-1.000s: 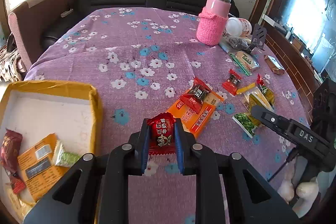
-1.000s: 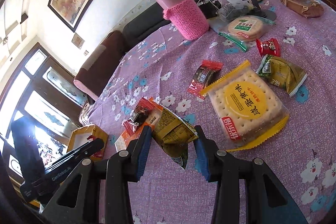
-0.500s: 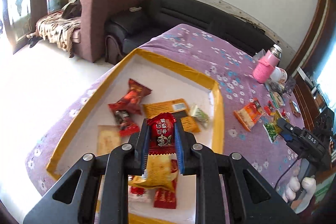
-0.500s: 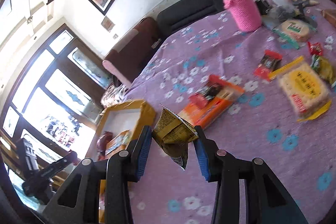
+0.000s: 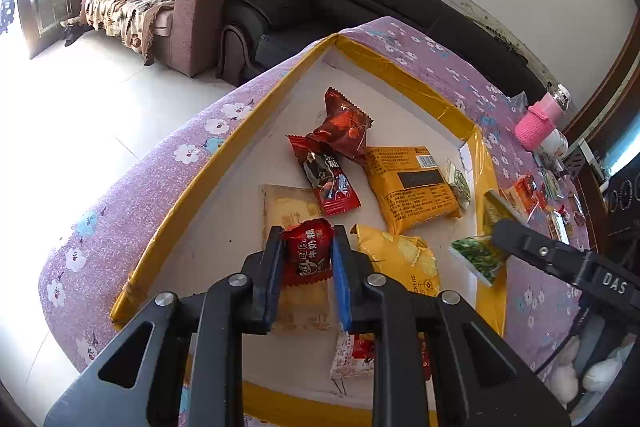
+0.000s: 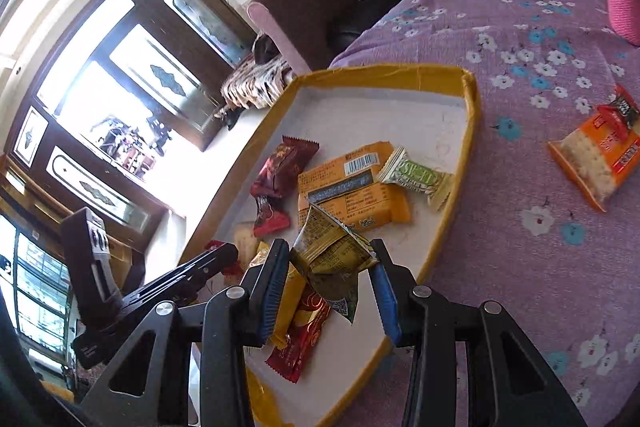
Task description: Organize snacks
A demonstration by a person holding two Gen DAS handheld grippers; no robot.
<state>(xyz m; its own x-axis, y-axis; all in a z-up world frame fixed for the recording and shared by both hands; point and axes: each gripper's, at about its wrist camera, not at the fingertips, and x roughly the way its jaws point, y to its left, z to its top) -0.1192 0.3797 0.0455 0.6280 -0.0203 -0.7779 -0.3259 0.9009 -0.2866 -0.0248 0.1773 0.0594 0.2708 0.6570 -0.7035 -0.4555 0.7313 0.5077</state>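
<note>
Yellow-rimmed cardboard tray (image 5: 404,79) now lies beneath both tools, carried over from the tabletop: left tool (image 5: 306,259) clamps a red candy packet (image 5: 307,251), right tool (image 6: 330,273) an apparently olive-green snack pouch (image 6: 332,255); release comes next.

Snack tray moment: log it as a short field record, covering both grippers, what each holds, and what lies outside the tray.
left gripper: shut on red candy packet, above tray
right gripper: shut on olive-green packet, above tray
tray: yellow rim, white floor, several snack packets inside
outside tray: orange cracker pack on purple floral tablecloth
</note>
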